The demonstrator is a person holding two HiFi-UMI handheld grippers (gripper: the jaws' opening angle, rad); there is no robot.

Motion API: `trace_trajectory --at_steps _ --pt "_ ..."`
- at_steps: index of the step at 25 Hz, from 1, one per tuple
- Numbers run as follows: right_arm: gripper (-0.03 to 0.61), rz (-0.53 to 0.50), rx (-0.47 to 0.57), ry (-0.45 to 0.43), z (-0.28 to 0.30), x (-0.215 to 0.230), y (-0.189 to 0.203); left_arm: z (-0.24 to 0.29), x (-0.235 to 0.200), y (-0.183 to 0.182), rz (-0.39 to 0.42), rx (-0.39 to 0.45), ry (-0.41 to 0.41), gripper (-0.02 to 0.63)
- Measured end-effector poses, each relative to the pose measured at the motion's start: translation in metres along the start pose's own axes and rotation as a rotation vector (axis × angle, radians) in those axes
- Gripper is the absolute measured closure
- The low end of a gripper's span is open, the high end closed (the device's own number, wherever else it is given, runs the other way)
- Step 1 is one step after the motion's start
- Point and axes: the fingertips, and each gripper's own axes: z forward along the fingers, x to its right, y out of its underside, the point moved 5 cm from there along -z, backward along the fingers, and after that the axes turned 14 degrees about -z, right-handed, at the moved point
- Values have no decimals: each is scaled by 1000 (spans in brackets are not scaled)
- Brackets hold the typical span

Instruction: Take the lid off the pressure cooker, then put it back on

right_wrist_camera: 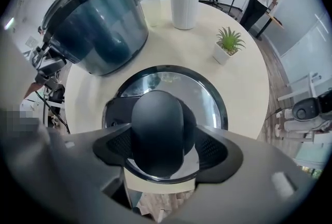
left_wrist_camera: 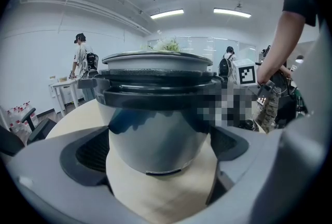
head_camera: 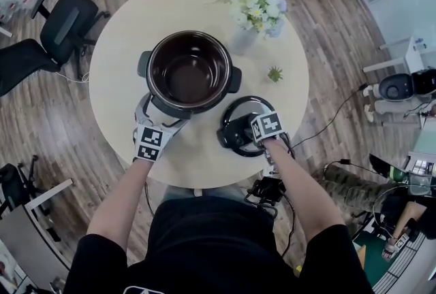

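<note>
The pressure cooker pot (head_camera: 189, 71) stands uncovered in the middle of the round table (head_camera: 122, 41), its dark inner bowl empty. My left gripper (head_camera: 162, 116) is open, with its fingertips set on either side of the pot's near wall (left_wrist_camera: 155, 114). The lid (head_camera: 255, 107) is to the right of the pot, near the table's front edge. My right gripper (head_camera: 240, 133) points straight down and is shut on the lid's black knob (right_wrist_camera: 158, 129), one pad on each side. I cannot tell whether the lid (right_wrist_camera: 171, 80) rests on the table or hangs just above it.
A white vase of flowers (head_camera: 257, 10) stands behind the pot, and a small potted plant (head_camera: 274, 73) is just beyond the lid. Office chairs (head_camera: 61, 27) stand left of the table. Cables lie on the wooden floor around it.
</note>
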Motion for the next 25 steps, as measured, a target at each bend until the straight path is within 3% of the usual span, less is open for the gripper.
trace_trajectory --at_steps 8,12,19,25 --pt "201 37 21 8 0 -1 -3 -1 1 0 1 2 0 25" --pt "293 -1 42 35 -3 -9 -8 -1 2 1 0 2 0 25" --pt "293 -25 34 31 -10 -1 -8 1 3 2 2 1 1 25" --pt "293 -27 42 -23 -60 9 -15 0 0 3 7 4 -3 25"
